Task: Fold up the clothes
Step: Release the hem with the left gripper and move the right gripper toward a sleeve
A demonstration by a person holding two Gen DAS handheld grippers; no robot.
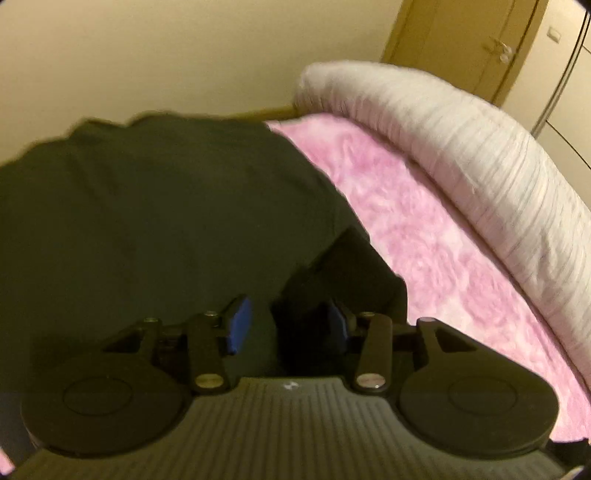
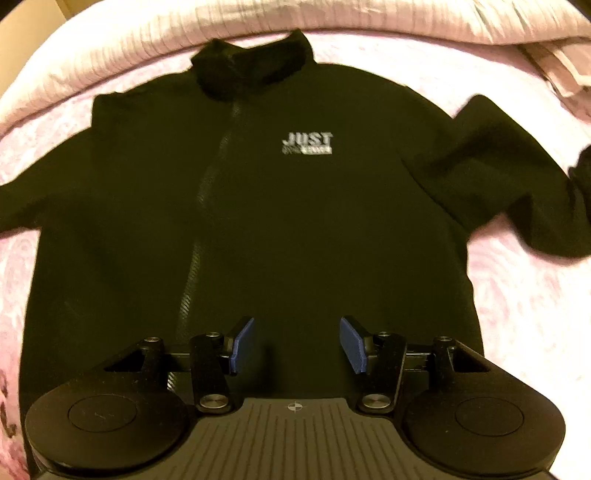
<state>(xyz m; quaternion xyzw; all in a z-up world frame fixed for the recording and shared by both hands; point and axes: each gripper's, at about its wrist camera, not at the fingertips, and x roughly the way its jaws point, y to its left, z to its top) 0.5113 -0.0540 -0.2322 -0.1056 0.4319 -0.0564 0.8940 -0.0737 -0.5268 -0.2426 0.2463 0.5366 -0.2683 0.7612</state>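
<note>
A black zip-up jacket with a white "JUST" logo lies face up on a pink blanket. Its collar is at the far side and both sleeves are spread out. My right gripper hovers over the jacket's lower front, open, with nothing between its blue pads. In the left wrist view the jacket fills the left half. My left gripper stands open just above it. A darker fold of sleeve lies just past its right pad, and no pad presses on it.
A rolled white duvet runs along the far edge of the bed, also seen in the right wrist view as the duvet. Bare pink blanket lies to the jacket's right. A cream wall and a wooden door stand beyond the bed.
</note>
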